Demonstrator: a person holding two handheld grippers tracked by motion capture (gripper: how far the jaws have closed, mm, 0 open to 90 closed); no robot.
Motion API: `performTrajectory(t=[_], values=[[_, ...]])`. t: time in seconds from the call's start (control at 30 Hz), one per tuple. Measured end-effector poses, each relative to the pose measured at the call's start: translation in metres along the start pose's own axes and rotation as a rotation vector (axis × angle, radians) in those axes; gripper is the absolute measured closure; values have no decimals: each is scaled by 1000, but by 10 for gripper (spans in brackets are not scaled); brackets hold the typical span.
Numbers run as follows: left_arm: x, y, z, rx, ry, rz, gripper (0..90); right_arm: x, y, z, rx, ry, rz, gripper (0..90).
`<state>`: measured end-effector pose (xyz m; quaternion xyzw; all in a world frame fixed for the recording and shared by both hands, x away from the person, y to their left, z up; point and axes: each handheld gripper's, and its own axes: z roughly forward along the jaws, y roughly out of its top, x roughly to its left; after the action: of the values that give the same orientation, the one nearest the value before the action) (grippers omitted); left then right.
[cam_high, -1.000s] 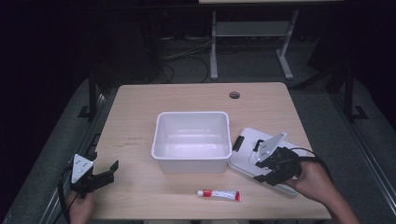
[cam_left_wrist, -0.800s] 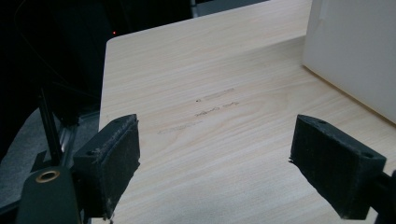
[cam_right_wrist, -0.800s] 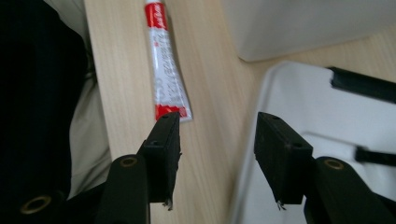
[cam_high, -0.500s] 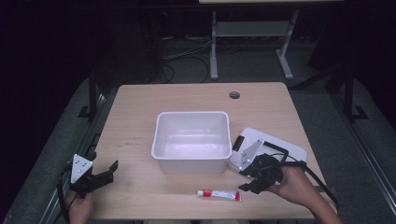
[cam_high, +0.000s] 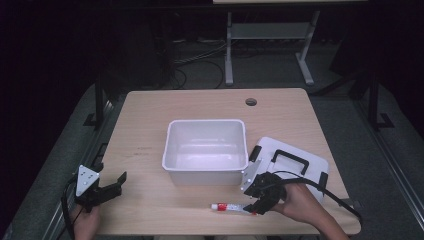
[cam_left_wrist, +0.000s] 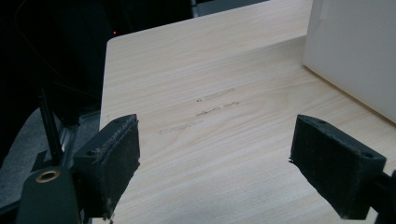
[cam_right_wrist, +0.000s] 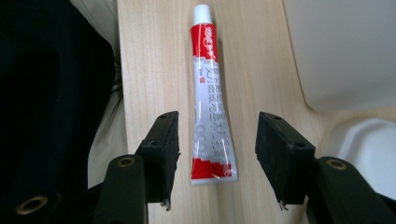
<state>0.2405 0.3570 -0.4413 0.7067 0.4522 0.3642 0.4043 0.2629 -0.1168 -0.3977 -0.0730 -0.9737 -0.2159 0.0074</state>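
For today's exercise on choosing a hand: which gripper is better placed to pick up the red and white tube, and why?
The right gripper: its open jaws already straddle the crimped end of the tube near the table's front edge. The left gripper sits at the far left corner, open over bare table.

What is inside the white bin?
The bin looks empty: bare white floor and walls in the high view. Its near wall hides the strip of floor just behind it.

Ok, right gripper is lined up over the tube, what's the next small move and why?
Probably ease the right gripper a little lower and close. The tube lies flat on the table, its crimped end between the open jaws, and neither pad touches it yet.
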Motion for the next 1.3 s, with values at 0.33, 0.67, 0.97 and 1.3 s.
performTrajectory(t=[0.33, 0.67, 0.97, 1.3], values=[[2, -1, -2, -7, 3, -3, 149, 1, 19, 16, -4, 29, -37, 487], [2, -1, -2, -4, 6, -3, 149, -1, 20, 37, 30, 38, -31, 493], [2, -1, -2, -5, 6, -6, 149, -4, 21, 46, 35, 43, -35, 549], [3, -1, -2, -6, 5, -6, 149, -3, 22, 55, 55, 48, -52, 632]])
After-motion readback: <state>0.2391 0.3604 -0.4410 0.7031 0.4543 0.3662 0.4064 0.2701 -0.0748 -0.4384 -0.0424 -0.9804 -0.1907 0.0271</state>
